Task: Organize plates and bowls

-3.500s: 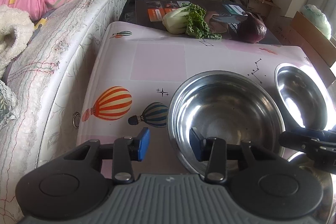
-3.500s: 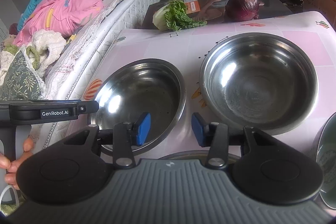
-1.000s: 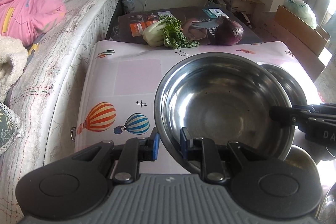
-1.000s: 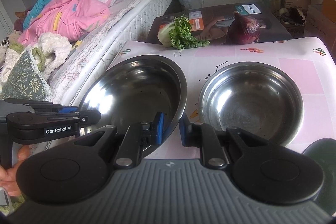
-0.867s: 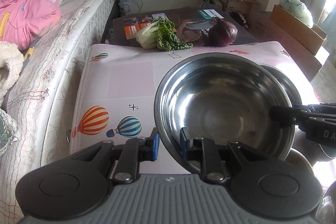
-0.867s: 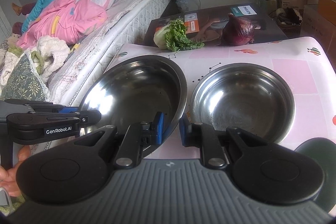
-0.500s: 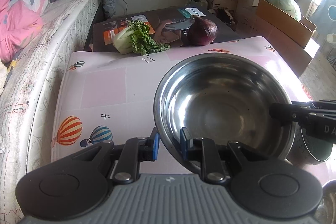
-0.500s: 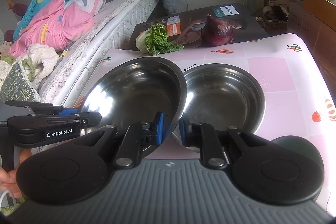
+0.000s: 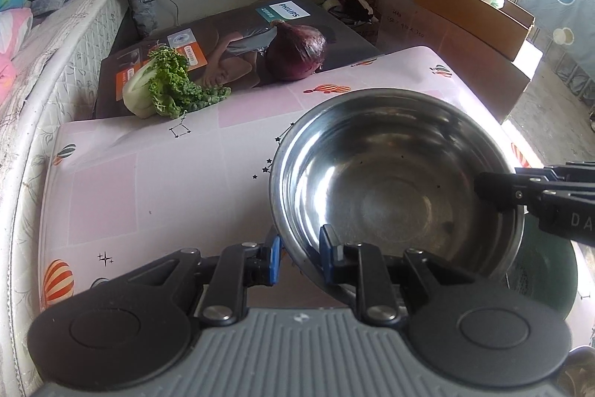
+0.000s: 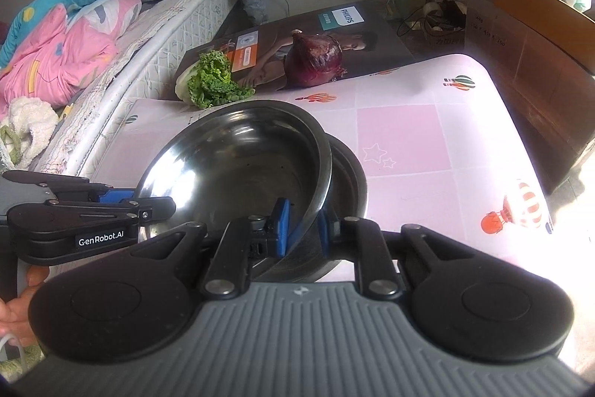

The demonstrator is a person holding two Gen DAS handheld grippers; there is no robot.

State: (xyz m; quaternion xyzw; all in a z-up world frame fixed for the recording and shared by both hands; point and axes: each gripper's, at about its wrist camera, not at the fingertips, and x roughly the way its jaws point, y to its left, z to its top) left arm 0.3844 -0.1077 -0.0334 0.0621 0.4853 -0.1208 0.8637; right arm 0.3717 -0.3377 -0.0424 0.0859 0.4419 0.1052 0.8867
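Currently both tongs grip the same steel bowl (image 9: 394, 188) by its rim, one on each side. Left tongs (image 9: 297, 253): narrow, with one blue pad (image 9: 275, 259) outside the bowl wall and the other inside, clamped on the near rim in the left wrist view. Right tongs (image 10: 302, 227): likewise narrow, pads either side of the rim at the bowl's right edge; in the left wrist view their black tip (image 9: 520, 188) shows at the bowl's far right rim. In the right wrist view the held bowl (image 10: 238, 170) is tilted and sits partly over a second steel bowl (image 10: 347, 185), whose rim shows just beyond and to the right of it; whether the two touch cannot be told. Both bowls are above the counter (image 10: 427, 144), which carries a pink cloth printed with balloons and stars. A dark green dish (image 9: 546, 270) lies at the right, partly hidden behind the held bowl. At the far edge of the counter a leafy green vegetable (image 9: 163, 88) and a red onion (image 9: 295, 53) rest on a printed box (image 9: 223, 36). A bed (image 10: 122, 62) with pink bedding runs along the left side
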